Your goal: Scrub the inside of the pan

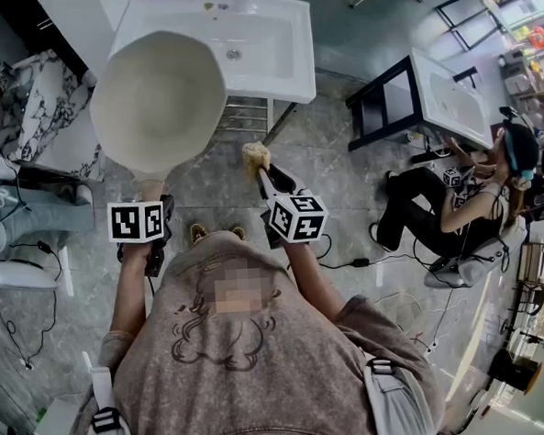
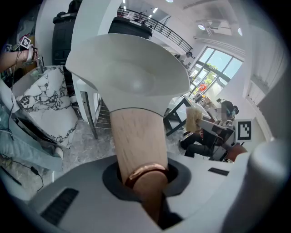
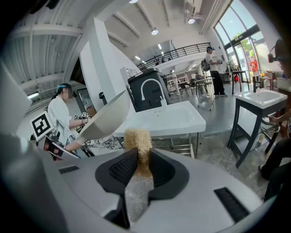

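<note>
A cream-white pan (image 1: 159, 99) with a wooden handle (image 2: 136, 141) is held up in front of the white sink (image 1: 271, 46). My left gripper (image 1: 150, 230) is shut on the handle's end, with the pan's bowl (image 2: 132, 77) tilted away above it. My right gripper (image 1: 268, 183) is shut on a tan fibrous scrubber (image 1: 254, 155), which sticks out past its black pads (image 3: 120, 167). The scrubber (image 3: 138, 143) is beside the pan's right rim, apart from it. The same scrubber (image 2: 194, 118) shows at the right in the left gripper view.
A second white sink on a black frame (image 1: 448, 95) stands at the right, with a person seated on the floor (image 1: 464, 200) by it. Another person (image 1: 13, 196) is at the left, near a marble-patterned slab (image 1: 50, 115). Cables (image 1: 387, 288) lie on the grey floor.
</note>
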`<move>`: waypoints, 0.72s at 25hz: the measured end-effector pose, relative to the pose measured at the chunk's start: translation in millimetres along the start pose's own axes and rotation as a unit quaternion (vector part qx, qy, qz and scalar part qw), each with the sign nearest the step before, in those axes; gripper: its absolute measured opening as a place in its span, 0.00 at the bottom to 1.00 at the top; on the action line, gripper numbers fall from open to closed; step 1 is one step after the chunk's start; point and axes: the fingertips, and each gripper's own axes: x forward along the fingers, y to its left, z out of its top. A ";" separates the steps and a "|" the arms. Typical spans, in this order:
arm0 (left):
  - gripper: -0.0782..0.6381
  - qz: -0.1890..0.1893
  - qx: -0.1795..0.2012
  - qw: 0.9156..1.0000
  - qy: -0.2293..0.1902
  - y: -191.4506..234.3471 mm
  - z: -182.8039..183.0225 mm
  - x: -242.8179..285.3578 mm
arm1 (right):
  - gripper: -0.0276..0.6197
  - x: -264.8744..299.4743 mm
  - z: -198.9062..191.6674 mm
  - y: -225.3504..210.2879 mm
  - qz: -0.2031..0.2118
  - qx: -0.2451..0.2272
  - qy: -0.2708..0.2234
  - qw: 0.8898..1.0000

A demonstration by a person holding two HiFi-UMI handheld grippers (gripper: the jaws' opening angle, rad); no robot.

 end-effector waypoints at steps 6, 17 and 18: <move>0.18 -0.001 0.006 1.000 -0.006 7.6 15.5 2.9 | 0.18 11.1 1.5 0.5 0.000 -0.002 0.002 1.000; 0.18 -0.004 0.019 1.000 -0.005 15.0 36.2 7.6 | 0.20 24.9 10.5 5.7 0.008 0.009 -0.009 1.000; 0.18 -0.003 0.020 1.000 -0.001 17.9 35.7 7.7 | 0.20 25.2 10.3 7.6 0.009 0.009 -0.010 1.000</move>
